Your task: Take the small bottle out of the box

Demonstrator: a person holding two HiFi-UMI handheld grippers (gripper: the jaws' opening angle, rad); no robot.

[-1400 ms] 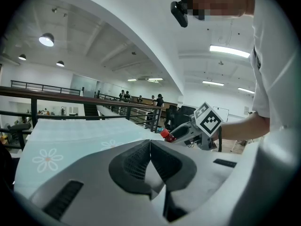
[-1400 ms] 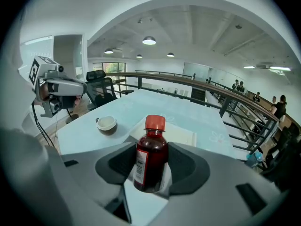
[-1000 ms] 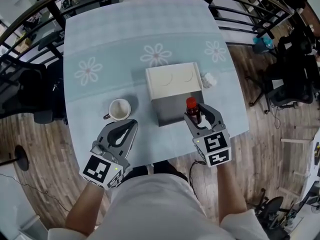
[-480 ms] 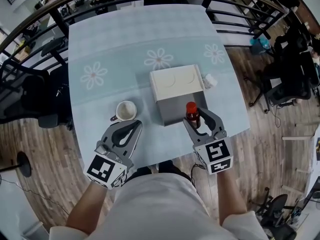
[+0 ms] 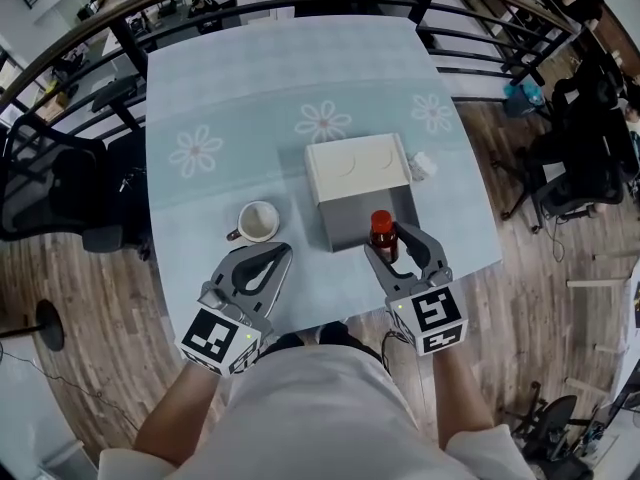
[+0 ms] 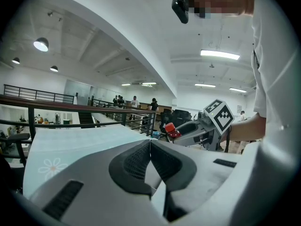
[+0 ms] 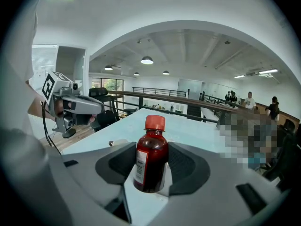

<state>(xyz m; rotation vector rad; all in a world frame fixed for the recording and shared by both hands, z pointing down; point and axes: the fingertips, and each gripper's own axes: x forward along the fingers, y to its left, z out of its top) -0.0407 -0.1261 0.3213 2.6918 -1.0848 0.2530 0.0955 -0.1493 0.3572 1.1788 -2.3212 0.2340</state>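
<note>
The small bottle [image 7: 150,157], dark red liquid with a red cap and a white label, stands upright between the jaws of my right gripper [image 7: 151,161], which is shut on it. In the head view the small bottle [image 5: 383,235] is held above the near edge of the box [image 5: 362,190], a white box whose flap lies open toward me. My right gripper [image 5: 397,244] is at the box's near right corner. My left gripper [image 5: 270,260] hovers over the table's near edge, jaws shut with nothing between them; the left gripper [image 6: 149,144] view shows the pads touching.
A white mug [image 5: 258,222] stands left of the box. A crumpled white scrap [image 5: 421,166] lies at the box's far right corner. The table [image 5: 210,88] has a pale blue cloth with flower prints. Black railings [image 5: 470,28] and office chairs [image 5: 50,183] surround it.
My right gripper has drawn the bottle slightly toward me, off the box's near edge. The left gripper has kept its place relative to the table.
</note>
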